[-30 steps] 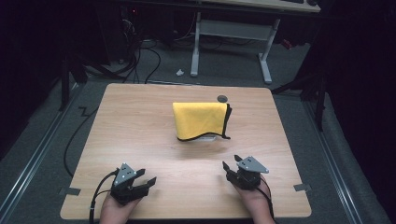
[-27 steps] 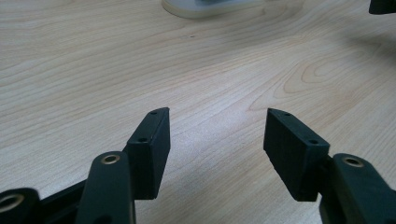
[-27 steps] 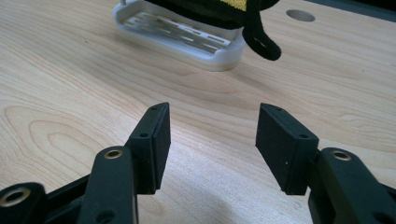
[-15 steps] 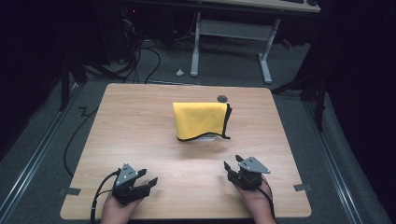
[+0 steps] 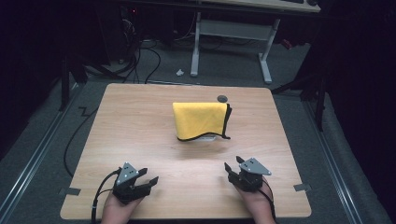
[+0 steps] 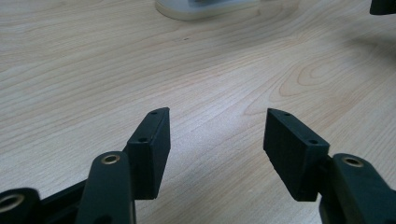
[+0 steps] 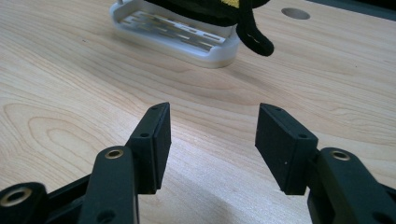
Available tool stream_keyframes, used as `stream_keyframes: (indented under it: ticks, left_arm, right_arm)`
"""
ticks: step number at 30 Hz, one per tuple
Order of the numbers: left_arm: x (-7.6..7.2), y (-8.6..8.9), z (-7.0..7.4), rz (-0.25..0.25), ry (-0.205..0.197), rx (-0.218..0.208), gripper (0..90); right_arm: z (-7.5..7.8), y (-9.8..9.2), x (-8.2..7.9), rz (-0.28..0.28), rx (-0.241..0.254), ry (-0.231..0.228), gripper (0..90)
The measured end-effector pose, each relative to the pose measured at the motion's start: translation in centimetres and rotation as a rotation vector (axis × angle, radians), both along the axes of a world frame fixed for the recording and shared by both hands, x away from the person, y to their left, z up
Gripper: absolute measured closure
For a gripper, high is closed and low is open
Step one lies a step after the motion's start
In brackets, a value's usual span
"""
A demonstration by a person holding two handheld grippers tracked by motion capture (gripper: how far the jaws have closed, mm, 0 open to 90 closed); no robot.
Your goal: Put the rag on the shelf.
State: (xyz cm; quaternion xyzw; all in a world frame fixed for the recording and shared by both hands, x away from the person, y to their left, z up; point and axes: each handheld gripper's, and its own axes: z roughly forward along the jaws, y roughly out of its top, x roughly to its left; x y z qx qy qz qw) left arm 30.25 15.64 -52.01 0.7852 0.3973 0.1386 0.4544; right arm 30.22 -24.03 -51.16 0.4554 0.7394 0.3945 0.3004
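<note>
Yellow cloth drapes a white rack, both claws apart.

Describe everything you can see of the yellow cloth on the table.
The yellow cloth looks like soft microfibre with a black stitched border. It lies draped over a white slotted stand, hiding most of it, near the table's middle toward the far side. A black-edged corner hangs off at the right. The high view shows its surface smooth and unfolded on top. Neither tool touches it.
</note>
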Motion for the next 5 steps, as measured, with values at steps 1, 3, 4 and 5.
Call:
stream_keyframes:
  ticks: [1, 3, 4, 5]
  left_arm:
    - [-0.01, -0.03, 0.03, 0.0, -0.001, 0.0, 41.8]
    - [-0.03, -0.07, 0.11, -0.003, -0.004, -0.002, 41.8]
    - [-0.04, -0.08, 0.14, -0.003, -0.005, -0.003, 41.8]
    - [-0.04, -0.09, 0.16, -0.003, -0.006, -0.004, 41.8]
  right_arm:
    - [0.0, -0.02, -0.03, -0.002, -0.003, -0.001, 46.0]
    - [0.01, -0.05, -0.13, 0.0, -0.001, 0.0, 46.0]
    - [0.0, -0.04, -0.18, 0.001, -0.002, -0.001, 46.0]
    - [0.01, -0.03, -0.23, 0.001, -0.005, 0.0, 46.0]
